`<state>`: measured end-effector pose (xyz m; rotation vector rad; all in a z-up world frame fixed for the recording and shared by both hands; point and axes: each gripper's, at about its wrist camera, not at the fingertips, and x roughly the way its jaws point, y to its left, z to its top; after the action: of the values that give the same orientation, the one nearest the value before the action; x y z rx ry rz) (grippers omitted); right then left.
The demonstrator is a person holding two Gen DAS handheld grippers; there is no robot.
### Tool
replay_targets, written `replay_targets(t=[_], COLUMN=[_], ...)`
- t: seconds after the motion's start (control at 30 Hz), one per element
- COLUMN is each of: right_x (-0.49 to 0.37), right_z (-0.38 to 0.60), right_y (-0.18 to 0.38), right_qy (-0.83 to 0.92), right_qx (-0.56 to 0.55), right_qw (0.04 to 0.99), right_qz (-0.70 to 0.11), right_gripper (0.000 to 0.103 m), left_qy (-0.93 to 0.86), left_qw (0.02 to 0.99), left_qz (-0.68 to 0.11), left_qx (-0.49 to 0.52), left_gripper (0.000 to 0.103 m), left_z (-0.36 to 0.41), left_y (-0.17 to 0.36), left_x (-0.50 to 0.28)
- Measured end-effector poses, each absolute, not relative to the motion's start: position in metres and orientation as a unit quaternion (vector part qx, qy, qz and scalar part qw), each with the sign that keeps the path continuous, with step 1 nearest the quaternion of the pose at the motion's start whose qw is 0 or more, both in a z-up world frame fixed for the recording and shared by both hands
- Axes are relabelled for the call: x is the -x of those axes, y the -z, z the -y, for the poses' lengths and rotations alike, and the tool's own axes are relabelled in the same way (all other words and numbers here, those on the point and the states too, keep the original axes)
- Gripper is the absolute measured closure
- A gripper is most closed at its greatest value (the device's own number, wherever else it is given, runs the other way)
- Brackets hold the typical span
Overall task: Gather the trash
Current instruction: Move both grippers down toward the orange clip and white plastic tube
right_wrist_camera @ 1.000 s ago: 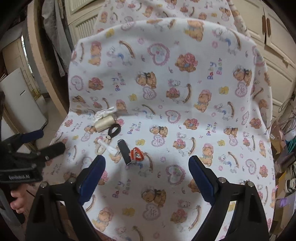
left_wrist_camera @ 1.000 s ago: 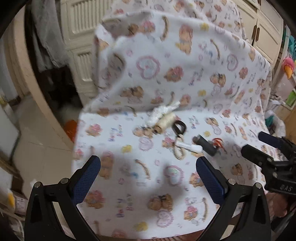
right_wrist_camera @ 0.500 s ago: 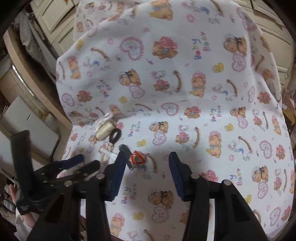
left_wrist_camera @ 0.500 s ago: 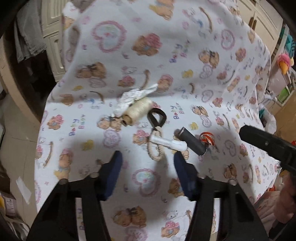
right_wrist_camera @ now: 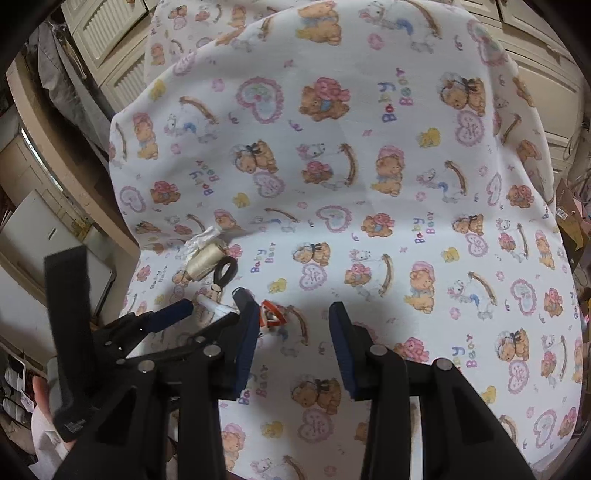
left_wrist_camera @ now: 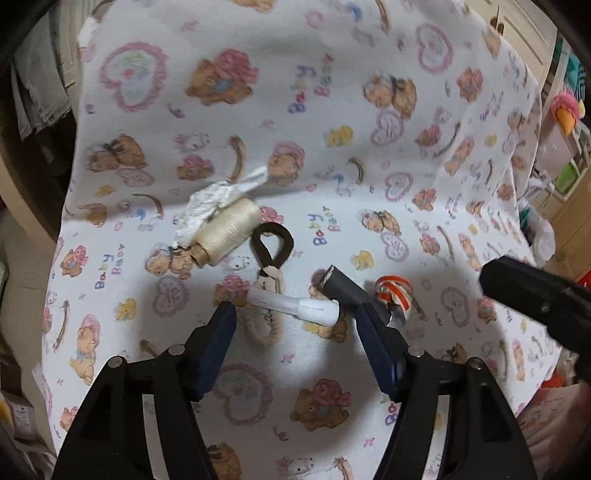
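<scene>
A white cloth [right_wrist_camera: 369, 192] printed with teddy bears, pink hearts and "Baby Bear" lettering is draping over a seat and its raised back, filling the middle of both views. Cream panelled cupboard doors [right_wrist_camera: 539, 85] are standing behind it at twelve to two o'clock, and louvred cream doors [right_wrist_camera: 107, 33] are showing at eleven o'clock beside grey hanging fabric [left_wrist_camera: 37, 92]. A curved wooden edge [right_wrist_camera: 62, 155] is running along at nine to ten o'clock, while colourful clutter [left_wrist_camera: 565, 110] is crowding three o'clock in the left wrist view.

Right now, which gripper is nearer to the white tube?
Left. The left gripper straddles the white tube, jaws open. The right gripper sits beside it, over the orange piece.
</scene>
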<state>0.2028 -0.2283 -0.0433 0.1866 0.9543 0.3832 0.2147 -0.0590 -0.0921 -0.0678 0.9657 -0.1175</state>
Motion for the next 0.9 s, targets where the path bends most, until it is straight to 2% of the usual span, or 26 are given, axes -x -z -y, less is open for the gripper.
replay_targets(t=[0.03, 0.1, 0.37, 0.53, 0.67, 0.9], right_x=[-0.202, -0.200, -0.198, -0.198, -0.196, -0.191], right_z=[0.229, 0.228, 0.228, 0.230, 0.220, 0.196], right_y=[0.043, 0.041, 0.046, 0.049, 0.054, 0.063], right_qy=[-0.182, -0.180, -0.184, -0.190, -0.216, -0.226], right_qx=[-0.084, -0.070, -0.055, -0.061, -0.048, -0.010], right_qw=[0.868, 0.873, 0.871, 0.868, 0.857, 0.855], right_qz=[-0.454, -0.448, -0.452, -0.455, -0.466, -0.466], right_gripper=[0.065, 0.065, 0.069, 0.073, 0.073, 0.078], left_qy=[0.053, 0.046, 0.063, 0.067, 0.061, 0.083], left_qw=[0.885, 0.887, 0.882, 0.877, 0.890, 0.864], left_qz=[-0.463, -0.459, -0.460, -0.472, -0.452, -0.497], left_qx=[0.024, 0.015, 0.077, 0.059, -0.014, 0.003], left_gripper=[0.038, 0.053, 0.054, 0.054, 0.053, 0.053], left_z=[0.061, 0.062, 0.041, 0.031, 0.029, 0.013], left_y=[0.093, 0.093, 0.082, 0.068, 0.062, 0.079], left_x=[-0.215, -0.217, -0.206, -0.185, -0.171, -0.168])
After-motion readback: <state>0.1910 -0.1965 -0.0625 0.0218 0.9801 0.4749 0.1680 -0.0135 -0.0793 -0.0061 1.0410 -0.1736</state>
